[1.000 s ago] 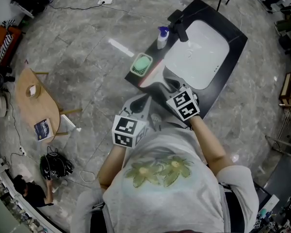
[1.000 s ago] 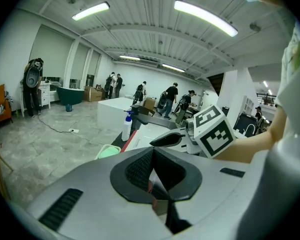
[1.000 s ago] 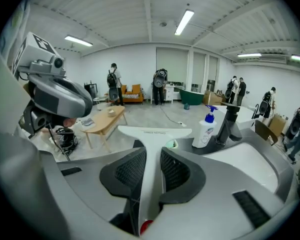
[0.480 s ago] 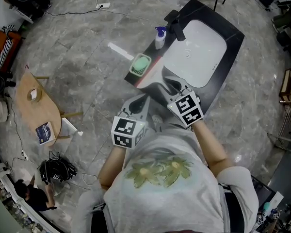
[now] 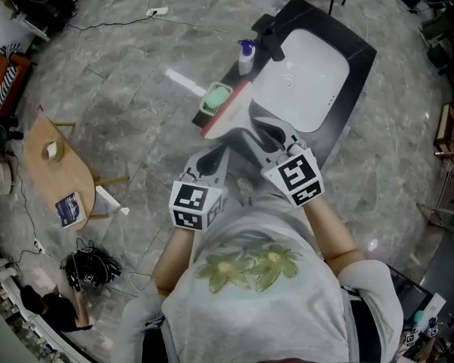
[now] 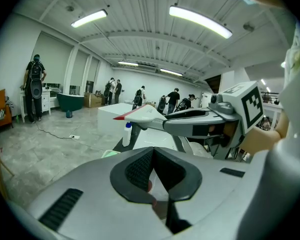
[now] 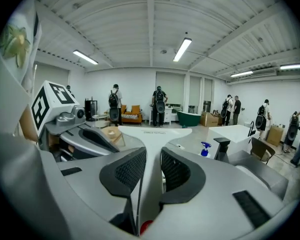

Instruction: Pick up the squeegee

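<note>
Right gripper view shows the right tongs [image 7: 152, 176] clenched on the squeegee [image 7: 153, 133], held upper centre over the bench [image 5: 339, 131], left tongs [image 6: 153, 170] clenched on nothing; a firm, level lift seems best.

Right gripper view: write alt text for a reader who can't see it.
The right tongs are shut on the stem of a white squeegee, whose wide blade spreads flat ahead of them. The left tongs sit at left, a blue-topped spray bottle at right, and people stand across a bright hall behind.
</note>
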`<move>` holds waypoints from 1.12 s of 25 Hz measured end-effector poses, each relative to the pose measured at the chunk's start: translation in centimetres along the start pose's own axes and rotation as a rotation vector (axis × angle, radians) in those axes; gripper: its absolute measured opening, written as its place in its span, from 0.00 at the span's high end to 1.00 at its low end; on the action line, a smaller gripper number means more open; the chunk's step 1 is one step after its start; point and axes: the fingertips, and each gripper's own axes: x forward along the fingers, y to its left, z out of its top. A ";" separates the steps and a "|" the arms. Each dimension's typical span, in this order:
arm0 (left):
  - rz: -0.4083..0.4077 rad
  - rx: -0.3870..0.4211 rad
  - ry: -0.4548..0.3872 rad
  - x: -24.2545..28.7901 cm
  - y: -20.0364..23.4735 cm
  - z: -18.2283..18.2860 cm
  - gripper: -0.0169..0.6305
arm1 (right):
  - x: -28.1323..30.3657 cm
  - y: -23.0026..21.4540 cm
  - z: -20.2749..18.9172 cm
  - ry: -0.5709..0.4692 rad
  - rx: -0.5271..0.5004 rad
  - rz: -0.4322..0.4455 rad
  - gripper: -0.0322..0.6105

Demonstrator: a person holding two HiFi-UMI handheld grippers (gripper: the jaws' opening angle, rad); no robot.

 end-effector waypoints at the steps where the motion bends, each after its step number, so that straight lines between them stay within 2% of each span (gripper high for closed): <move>1: 0.001 0.001 -0.003 -0.1 0.0 0.1 0.96 | -0.3 0.1 0.3 -0.009 -0.003 -0.002 0.79; 10: 0.009 0.008 -0.022 -1.1 -0.5 -0.1 0.96 | -2.2 0.9 1.2 -0.046 -0.011 -0.023 0.79; 28: 0.003 -0.012 -0.011 -2.2 -1.1 -1.8 0.96 | -3.1 2.2 0.0 -0.018 -0.002 -0.021 0.79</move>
